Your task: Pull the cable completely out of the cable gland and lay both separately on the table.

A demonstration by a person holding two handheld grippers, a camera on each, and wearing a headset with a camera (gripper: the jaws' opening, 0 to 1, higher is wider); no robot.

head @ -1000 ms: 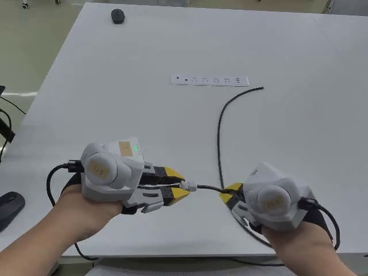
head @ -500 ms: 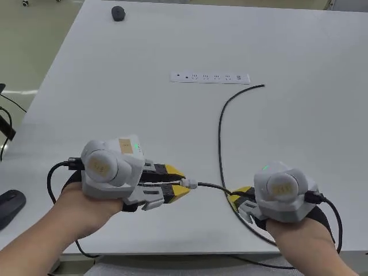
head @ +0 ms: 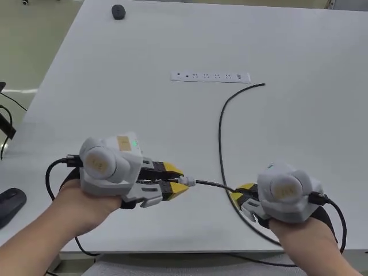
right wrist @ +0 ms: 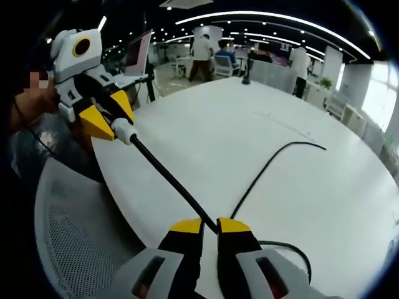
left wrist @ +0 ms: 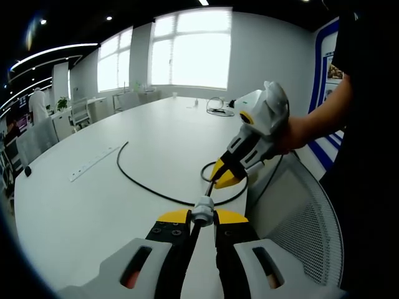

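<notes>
A small white cable gland (head: 184, 181) (left wrist: 202, 208) (right wrist: 124, 132) is pinched between the yellow tips of my left gripper (head: 179, 183) (left wrist: 201, 217), which is shut on it near the table's front edge. A black cable (head: 219, 132) (right wrist: 173, 181) (left wrist: 149, 189) runs out of the gland to the right, taut, into my right gripper (head: 238, 195) (right wrist: 209, 225), shut on the cable. Beyond that grip the cable loops on the table and curves away to its free end (head: 263, 85).
A white power strip (head: 210, 77) lies mid-table beyond the cable. A dark round object (head: 118, 11) sits at the far left edge. A black mouse-like item (head: 10, 202) lies off the table to the left. The table's front edge (head: 172, 244) is just below both hands.
My right gripper has drawn to the right, away from the left one, and a longer stretch of cable now shows between the gland and the right gripper. The left gripper holds almost still.
</notes>
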